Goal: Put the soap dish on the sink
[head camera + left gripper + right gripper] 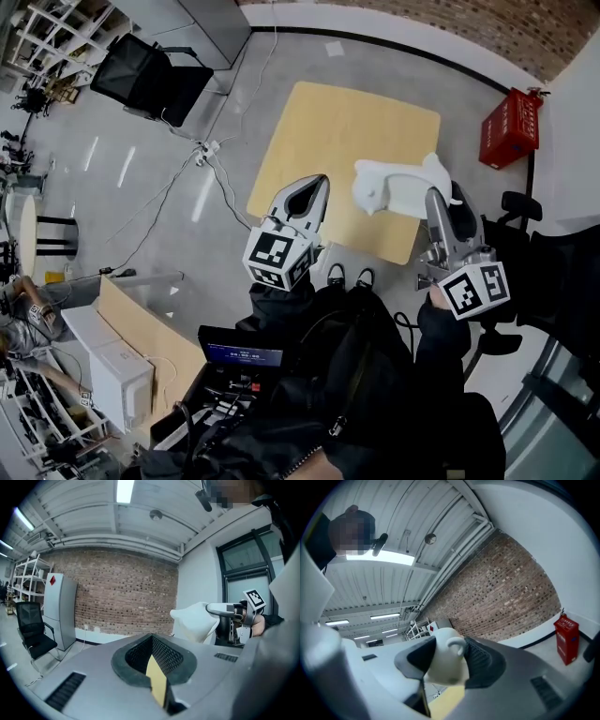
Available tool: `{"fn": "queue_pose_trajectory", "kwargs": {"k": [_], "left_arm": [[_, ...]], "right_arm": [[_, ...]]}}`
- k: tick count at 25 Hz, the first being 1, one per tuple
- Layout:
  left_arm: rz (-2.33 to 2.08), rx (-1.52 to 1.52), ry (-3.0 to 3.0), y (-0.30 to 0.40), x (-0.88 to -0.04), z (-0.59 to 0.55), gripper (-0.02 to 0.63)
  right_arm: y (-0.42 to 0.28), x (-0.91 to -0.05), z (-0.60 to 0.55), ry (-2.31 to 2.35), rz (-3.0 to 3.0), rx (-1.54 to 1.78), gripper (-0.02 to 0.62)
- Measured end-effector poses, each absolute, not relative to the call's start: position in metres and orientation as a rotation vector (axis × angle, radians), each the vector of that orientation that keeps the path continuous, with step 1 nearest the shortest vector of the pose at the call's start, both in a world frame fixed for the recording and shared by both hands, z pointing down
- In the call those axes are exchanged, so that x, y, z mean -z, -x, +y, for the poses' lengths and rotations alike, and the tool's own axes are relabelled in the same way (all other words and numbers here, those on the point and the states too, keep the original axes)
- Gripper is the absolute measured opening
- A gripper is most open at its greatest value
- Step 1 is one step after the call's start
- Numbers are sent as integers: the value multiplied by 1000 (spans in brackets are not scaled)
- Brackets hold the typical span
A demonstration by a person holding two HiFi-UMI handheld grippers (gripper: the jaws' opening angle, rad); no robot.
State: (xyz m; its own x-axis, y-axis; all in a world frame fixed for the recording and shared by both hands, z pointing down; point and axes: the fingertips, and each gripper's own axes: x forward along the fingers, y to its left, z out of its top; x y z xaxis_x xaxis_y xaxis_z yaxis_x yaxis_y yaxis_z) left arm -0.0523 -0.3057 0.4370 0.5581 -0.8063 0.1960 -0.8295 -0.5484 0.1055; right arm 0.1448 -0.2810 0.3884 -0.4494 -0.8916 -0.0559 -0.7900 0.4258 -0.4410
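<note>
The left tongs [317,184], seen from the head view, have their tips pressed together with nothing between them. The right tongs [434,199] pinch one end of the white soap dish [394,187]. The dish's long axis runs sideways from the right tongs toward the left tongs, and its free end stops a little short of the left tips. It shows against the near right part of the pale wooden desk [328,131]. How high it hangs above that surface cannot be told from this steep angle. No sink shows anywhere here, so which way the dish must travel cannot be read. The right hand alone bears it and is the one placed to carry it there.

In the left gripper view the dark ribbed pads meet in a closed wedge, with only a sliver of the yellow desk showing below them. The dish sits off to the right, apart from these tongs, with the right tongs clamped on its far end. Its underside is hidden.

In the right gripper view the pads stand wide, set against both sides of the dish's rounded white body, which carries a small loop near the top. The dish blocks most of what lies ahead. Again no sink can be found.
</note>
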Motion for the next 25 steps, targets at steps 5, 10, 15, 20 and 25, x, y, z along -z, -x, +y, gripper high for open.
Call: {"fn": "queue_pose_trajectory", "kwargs": {"k": [5,10,15,20,25], "left_arm": [[-1357,-226,-2547,65,-468,-308,2],[-1332,-291,-2453,77,-508,-303,2],[-1317,-352,-2396,88,-544,-305,2],[-1316,-439,-2361,96,-579,-301,2],[-1290,-464,-2319,99,-600,-290,2]], "right_arm": [[-130,-431,-292,1495,2422,640,195],[-120,-485,-298,1520,2421,816,193],[-115,-539,-306,1564,2411,947,193],[-114,-612,-307,1640,2364,1133,193],[-114,-696,-300,1749,2304,1349,192]]}}
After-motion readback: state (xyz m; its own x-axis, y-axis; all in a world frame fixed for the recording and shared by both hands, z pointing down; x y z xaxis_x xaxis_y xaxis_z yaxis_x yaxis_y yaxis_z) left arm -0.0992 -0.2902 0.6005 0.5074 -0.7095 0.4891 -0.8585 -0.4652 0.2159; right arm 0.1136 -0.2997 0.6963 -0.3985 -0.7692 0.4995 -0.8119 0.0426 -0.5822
